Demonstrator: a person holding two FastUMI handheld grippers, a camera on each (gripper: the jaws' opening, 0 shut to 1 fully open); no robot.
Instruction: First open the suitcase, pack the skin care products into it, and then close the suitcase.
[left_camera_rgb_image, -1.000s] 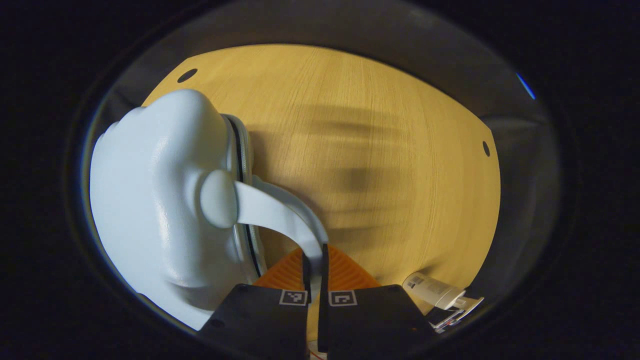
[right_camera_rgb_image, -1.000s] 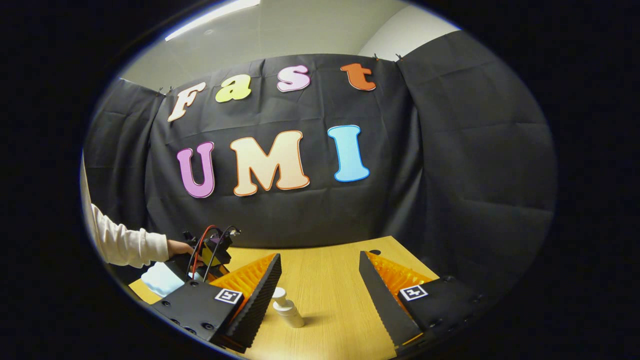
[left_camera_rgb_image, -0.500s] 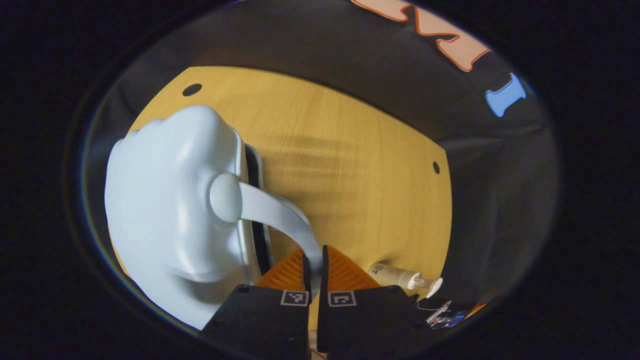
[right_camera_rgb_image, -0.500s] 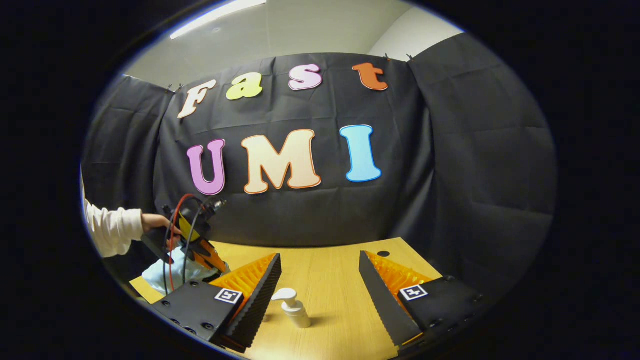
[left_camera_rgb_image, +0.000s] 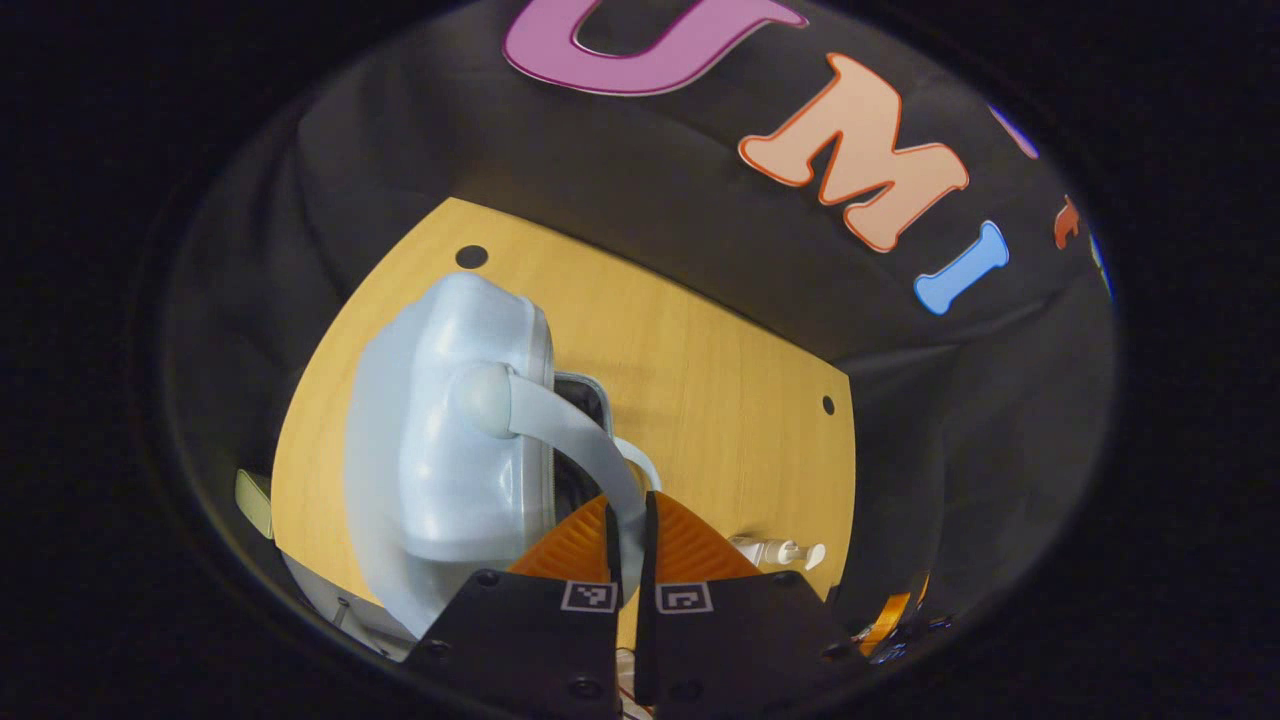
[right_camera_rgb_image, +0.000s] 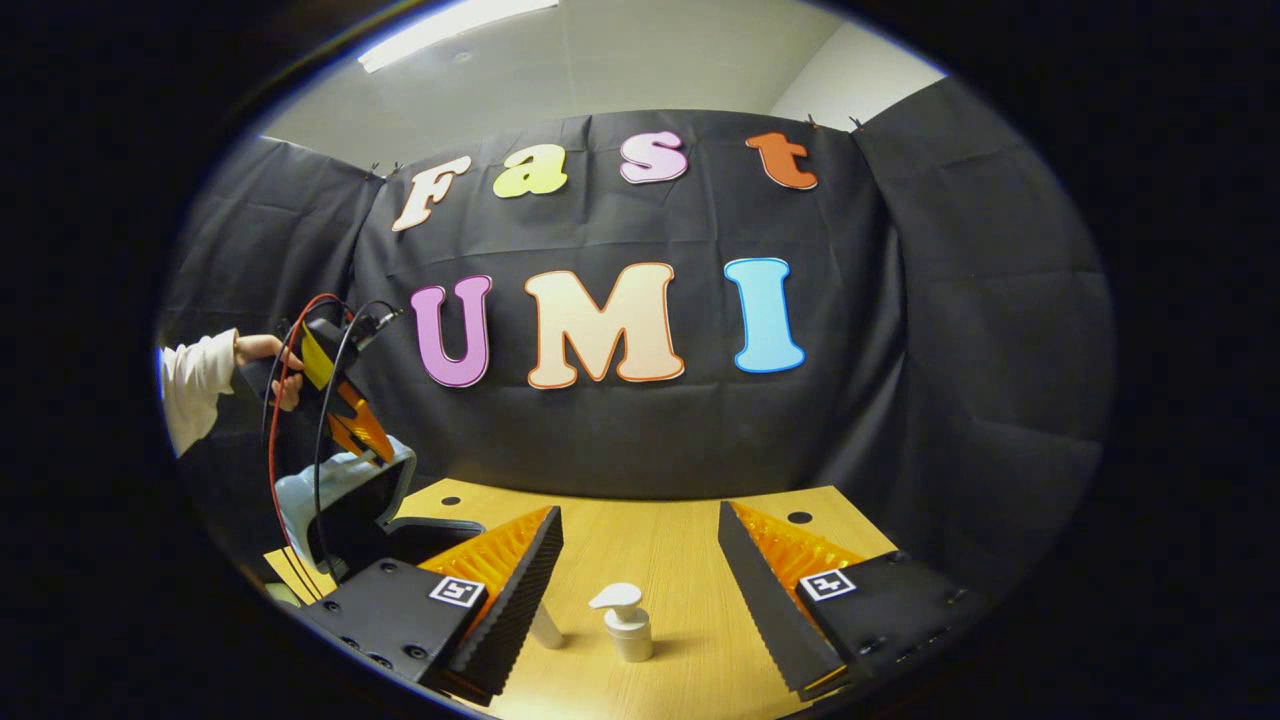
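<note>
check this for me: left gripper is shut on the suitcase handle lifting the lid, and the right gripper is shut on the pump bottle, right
Not quite. In the right gripper view the right gripper is open, with the pump bottle standing free between its fingers. The left gripper is indeed shut on the suitcase handle, lid raised.

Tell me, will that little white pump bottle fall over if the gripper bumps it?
Probably, yes. The pump bottle stands upright on the wooden table, and it is narrow with a wide pump head on top, so a sideways knock near the top would likely tip it. It looks like smooth plastic, so it may slide or roll afterwards. The right gripper is open around it.
</note>
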